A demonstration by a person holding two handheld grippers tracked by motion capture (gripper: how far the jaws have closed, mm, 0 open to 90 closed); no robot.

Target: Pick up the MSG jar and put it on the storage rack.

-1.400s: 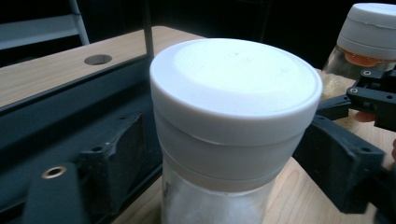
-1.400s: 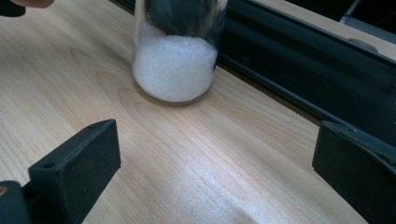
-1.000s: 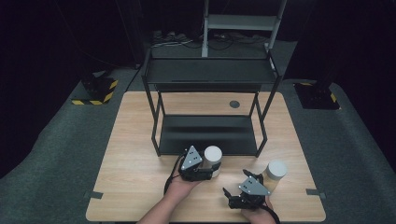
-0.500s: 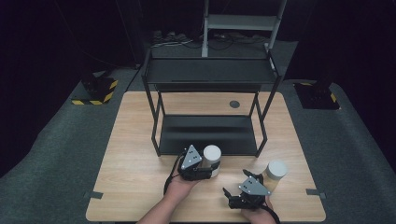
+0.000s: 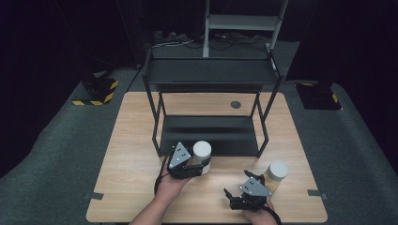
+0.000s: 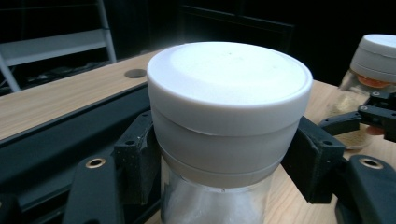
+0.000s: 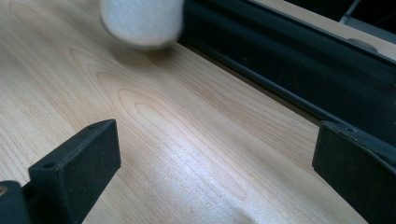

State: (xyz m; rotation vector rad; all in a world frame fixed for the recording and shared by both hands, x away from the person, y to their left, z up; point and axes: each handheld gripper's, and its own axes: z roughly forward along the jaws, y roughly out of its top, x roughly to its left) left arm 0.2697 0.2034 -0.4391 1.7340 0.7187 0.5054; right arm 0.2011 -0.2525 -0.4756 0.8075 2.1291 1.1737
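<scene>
We saw the jar (image 6: 224, 140) upright at centre frame, left gripper (image 5: 195, 165) clamping it; right gripper (image 5: 249, 183) gaped wide, empty.

2 jars (image 5: 202, 157) (image 5: 278, 171) stand before the rack (image 5: 210, 75).

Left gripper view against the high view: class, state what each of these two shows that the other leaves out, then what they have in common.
Left gripper view alone: the jar's clear glass body under its lid, and orange and tan contents in the second jar.

High view alone: the whole black two-tier rack, the grey floor, and both forearms entering from the bottom.

Shared: the left gripper shut on the white-lidded jar, the second jar, the right gripper and the wooden table.
</scene>
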